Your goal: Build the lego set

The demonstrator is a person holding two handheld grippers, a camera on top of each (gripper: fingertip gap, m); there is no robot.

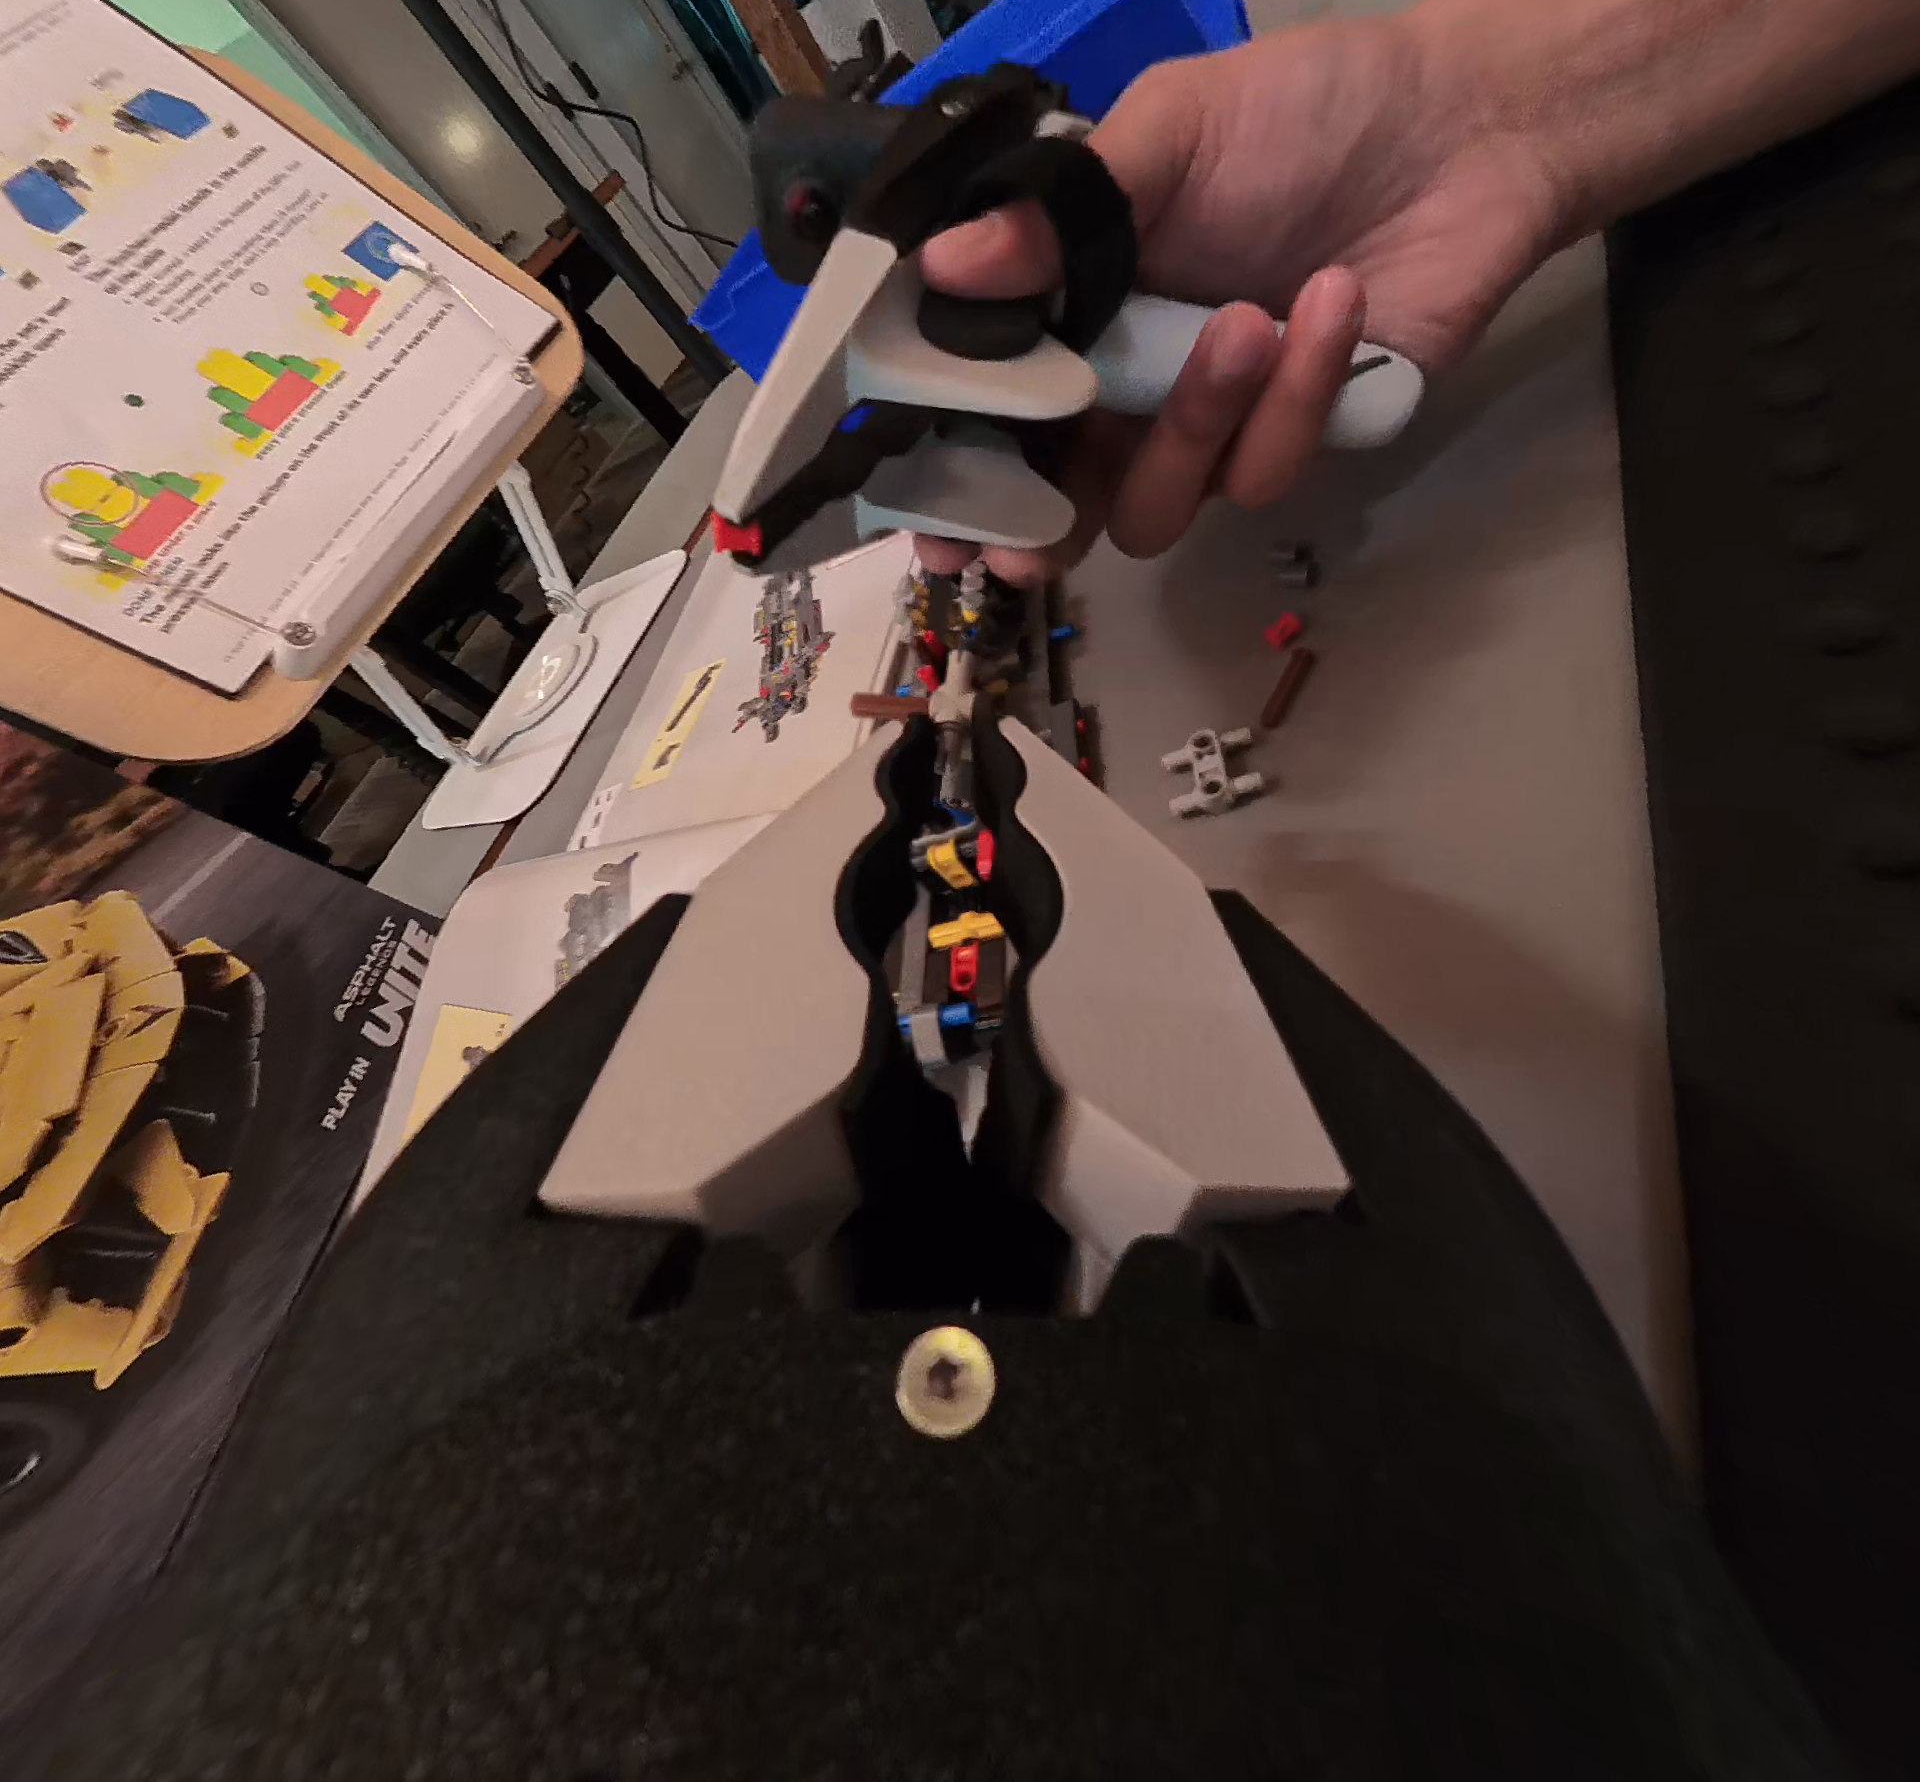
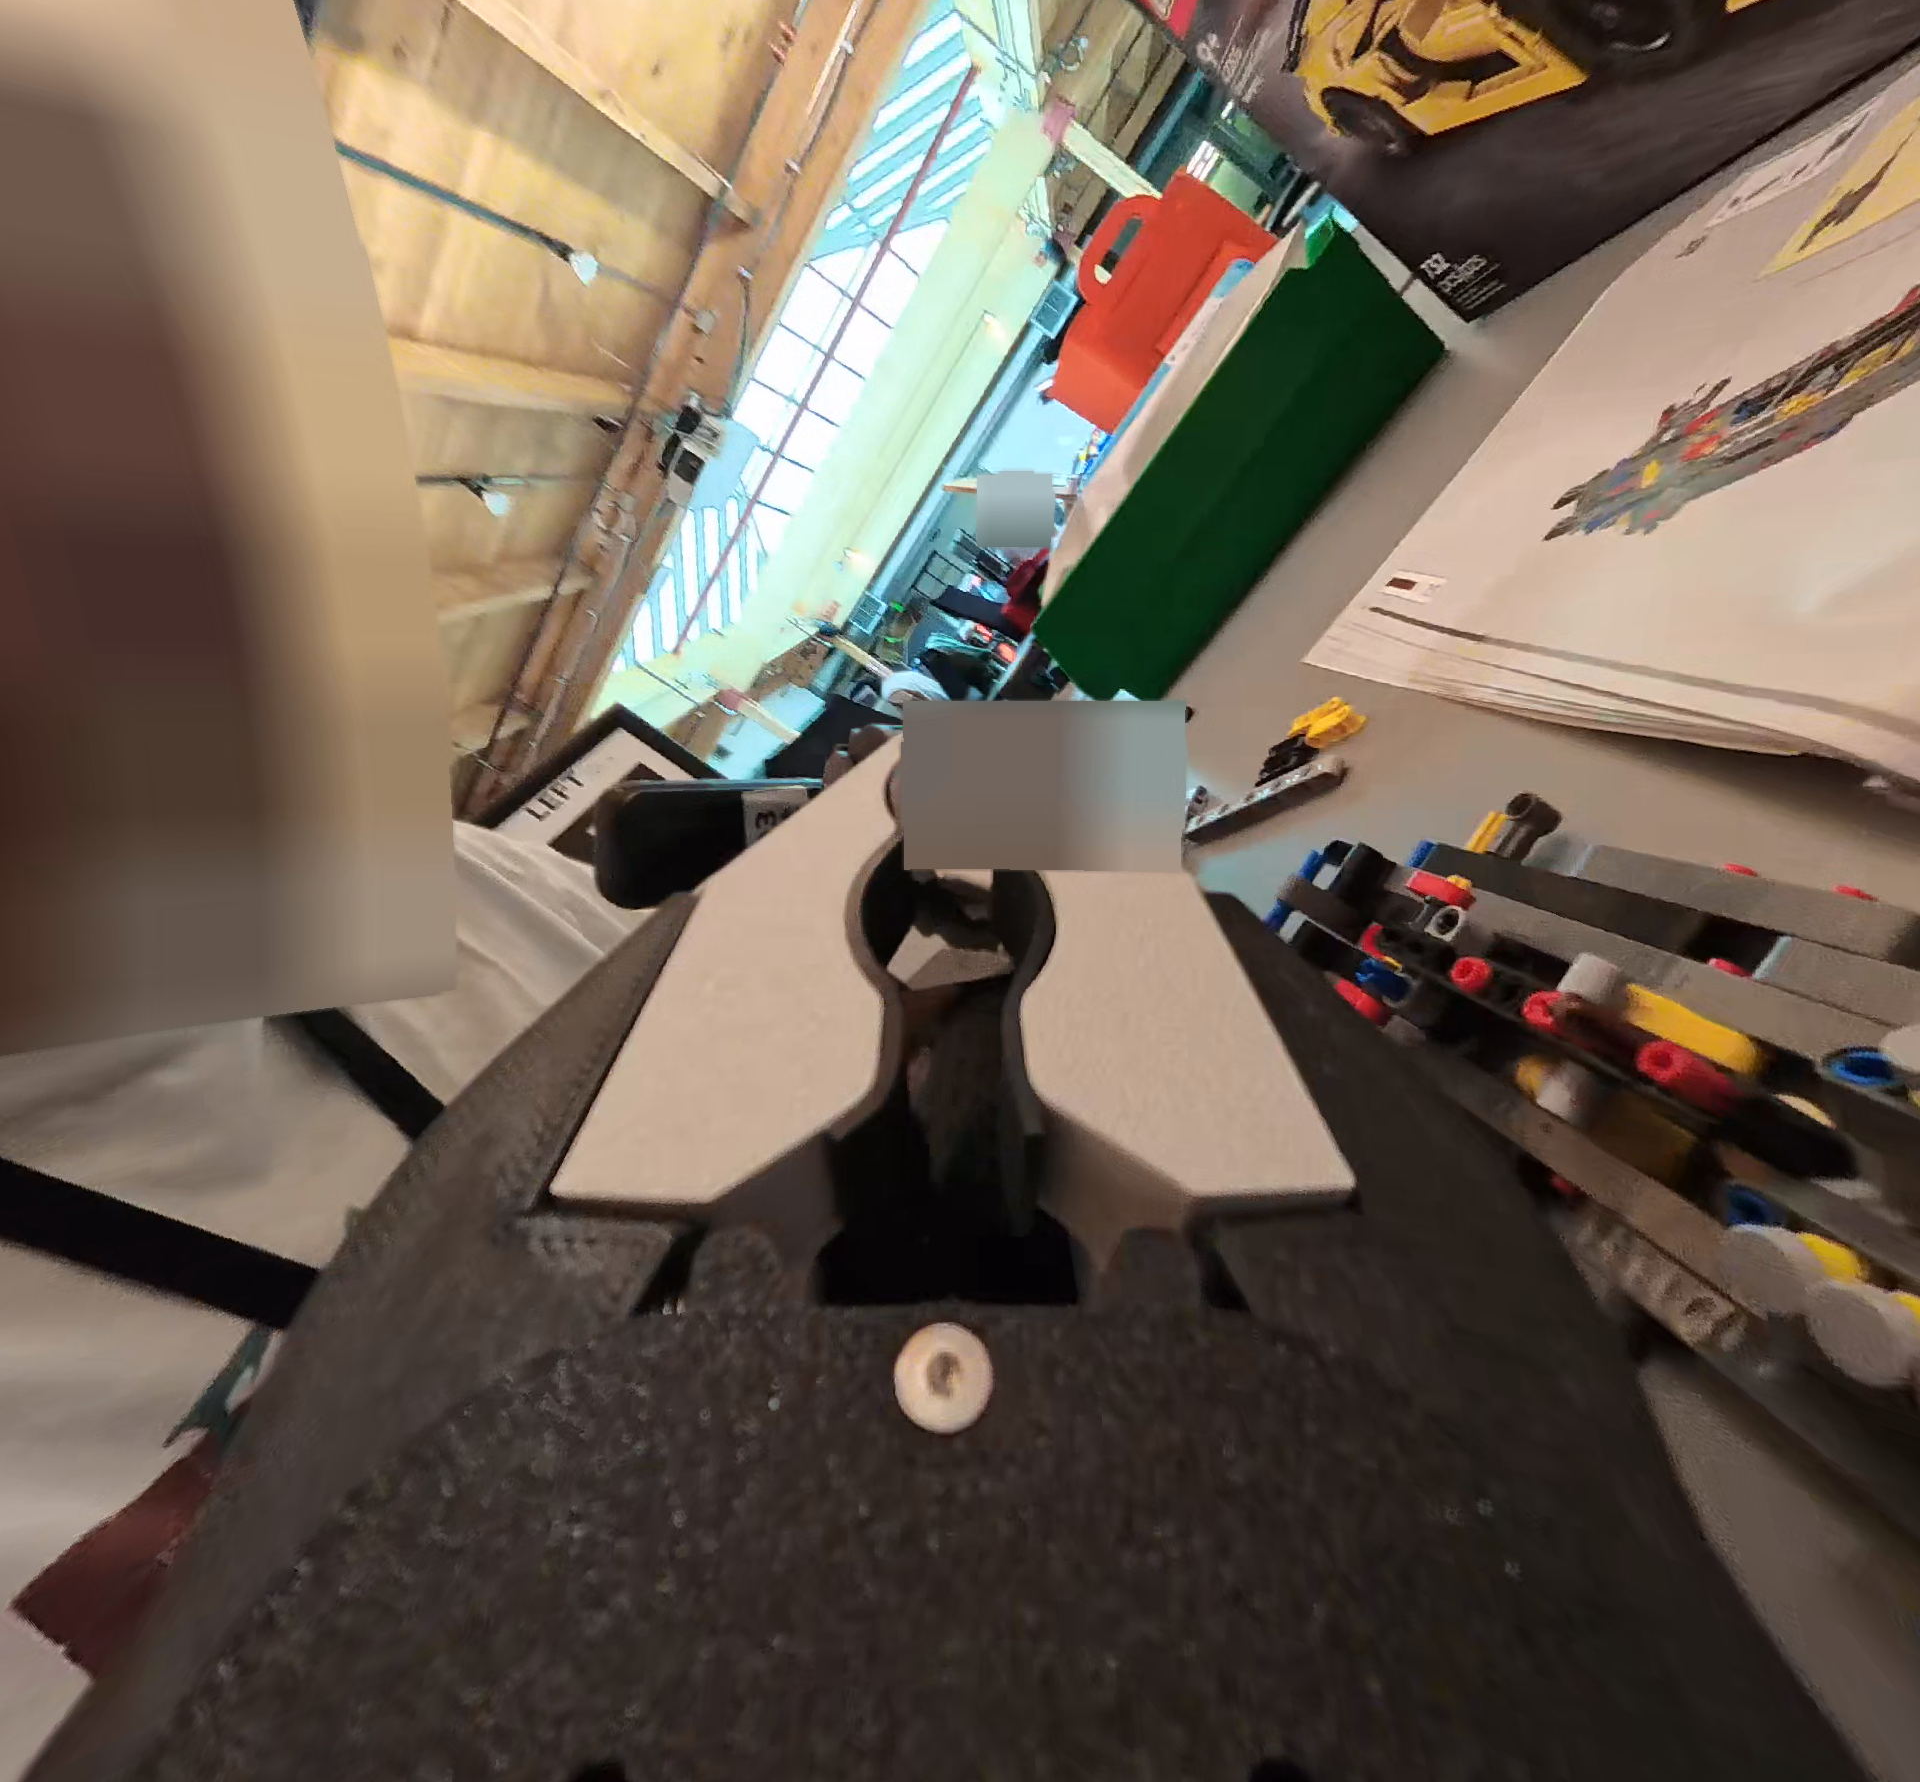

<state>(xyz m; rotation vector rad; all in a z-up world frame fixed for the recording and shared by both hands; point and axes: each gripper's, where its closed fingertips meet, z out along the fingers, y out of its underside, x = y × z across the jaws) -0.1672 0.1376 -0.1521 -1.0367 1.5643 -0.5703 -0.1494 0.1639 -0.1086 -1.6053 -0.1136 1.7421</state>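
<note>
Both grippers work together: the left gripper (image 1: 951,776) clamps the chassis assembly (image 1: 951,901) steady, while the right gripper (image 1: 740,543) pinches a red piece (image 1: 736,535) for fitting.

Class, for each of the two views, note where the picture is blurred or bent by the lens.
Left wrist view: the right gripper and hand smear slightly with motion; wide-angle bending curves the instruction stand. Right wrist view: a close, unfocused pale shape fills the left; the Lego assembly softens toward the frame edge.

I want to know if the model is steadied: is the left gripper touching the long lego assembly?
Touching. In the left wrist view the left gripper has its black pads closed against both sides of the lego assembly.
</note>
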